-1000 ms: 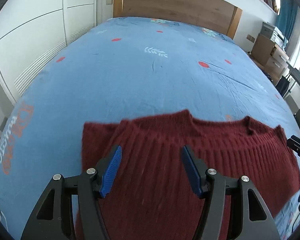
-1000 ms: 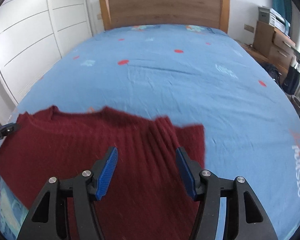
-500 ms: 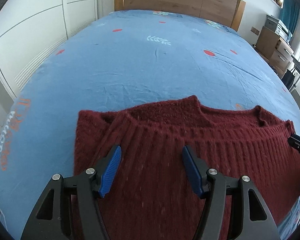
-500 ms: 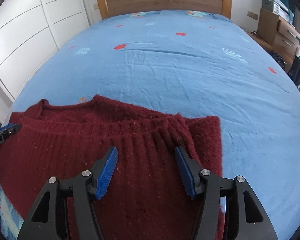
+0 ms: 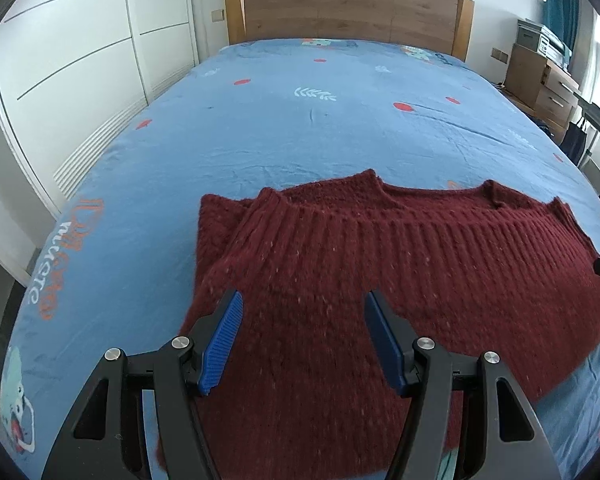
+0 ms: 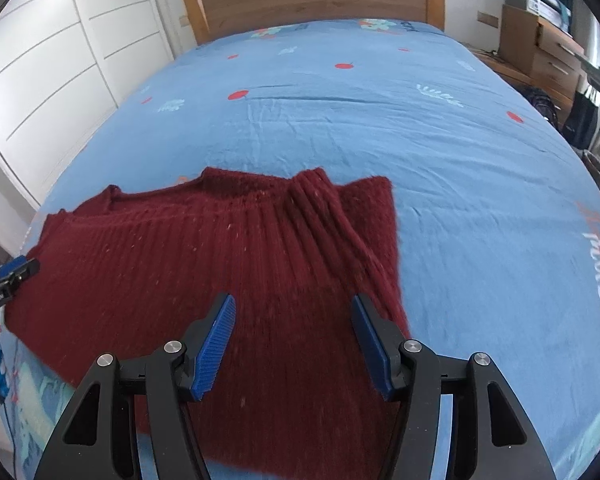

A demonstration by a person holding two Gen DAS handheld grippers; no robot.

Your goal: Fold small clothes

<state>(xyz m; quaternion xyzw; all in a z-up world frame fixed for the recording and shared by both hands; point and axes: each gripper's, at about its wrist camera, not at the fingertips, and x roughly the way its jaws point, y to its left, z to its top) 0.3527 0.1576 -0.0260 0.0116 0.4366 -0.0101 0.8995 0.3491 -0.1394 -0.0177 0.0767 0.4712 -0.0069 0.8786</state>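
Since the frame a second earlier, we found that both cameras had drawn back and risen a little: the dark red knitted sweater [image 5: 400,264] sat further from the lens, more of the blue bedsheet [image 5: 300,132] showed beyond it, and the motion blur on its far edge had cleared.

We recorded the sweater lying at the near end of the bed, its ribbed band uppermost and running across both views. On each side a flap of knit was turned in beneath or beside the ribbed panel, one at the left edge in the left wrist view and one at the right edge [image 6: 374,208] in the right wrist view. We judged these to be the sleeves or side panels already folded inward, though the fisheye distortion left us unable to say which.

The left gripper [image 5: 302,338] hovered over the left part of the garment with its jaws spread wide and nothing between them. The right gripper [image 6: 292,336] stood likewise over the right part, jaws wide apart and empty. We could not tell whether either tip touched the knit.

In our assessment the side folds were done and the garment lay as a broad flat rectangle. What remained was at least one further fold to bring it down to a compact stack, followed by release and tidying of the edges
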